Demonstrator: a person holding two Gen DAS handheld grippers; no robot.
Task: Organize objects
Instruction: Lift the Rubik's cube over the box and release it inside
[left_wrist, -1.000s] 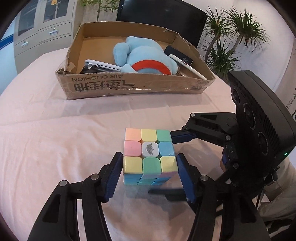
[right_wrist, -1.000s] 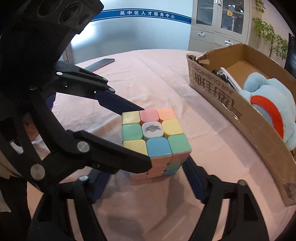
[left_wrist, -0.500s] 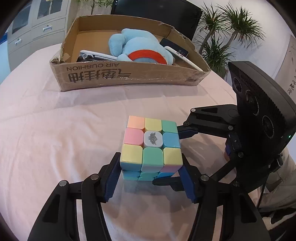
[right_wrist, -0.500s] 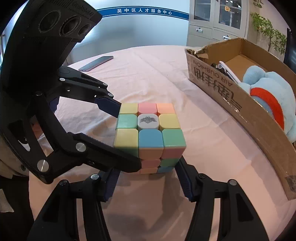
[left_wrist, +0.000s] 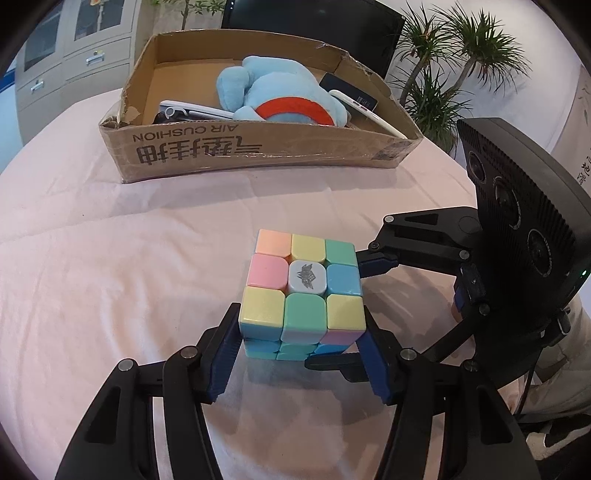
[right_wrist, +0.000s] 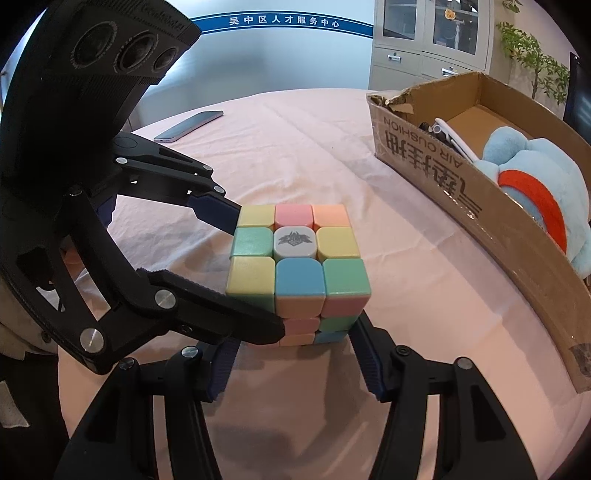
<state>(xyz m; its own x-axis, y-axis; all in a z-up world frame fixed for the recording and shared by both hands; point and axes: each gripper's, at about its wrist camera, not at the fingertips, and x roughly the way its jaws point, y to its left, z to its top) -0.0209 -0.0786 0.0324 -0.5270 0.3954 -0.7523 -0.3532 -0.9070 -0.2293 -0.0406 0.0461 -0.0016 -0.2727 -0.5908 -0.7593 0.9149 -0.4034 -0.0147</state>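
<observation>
A pastel puzzle cube (left_wrist: 303, 291) (right_wrist: 297, 258) is in the middle of the pink tablecloth, and both grippers grip it. My left gripper (left_wrist: 301, 343) is shut on its left and right sides, with the blue pads (left_wrist: 227, 347) pressed low on the cube. My right gripper (right_wrist: 295, 343) is shut on the cube's other two sides and comes in from the right in the left wrist view (left_wrist: 334, 314). In the right wrist view the left gripper (right_wrist: 258, 273) reaches in from the left. I cannot tell whether the cube rests on the cloth.
An open cardboard box (left_wrist: 258, 147) (right_wrist: 461, 192) stands beyond the cube, holding a blue plush toy (left_wrist: 280, 92) (right_wrist: 535, 173) and flat white and dark devices (left_wrist: 192, 109). A phone (right_wrist: 190, 125) lies on the cloth farther off. Potted plants (left_wrist: 443, 74) stand behind the table.
The right gripper's fingers have narrowed from a gap around the cube onto its sides. The cube looks larger and closer in both views. The left gripper's hold is unchanged.
</observation>
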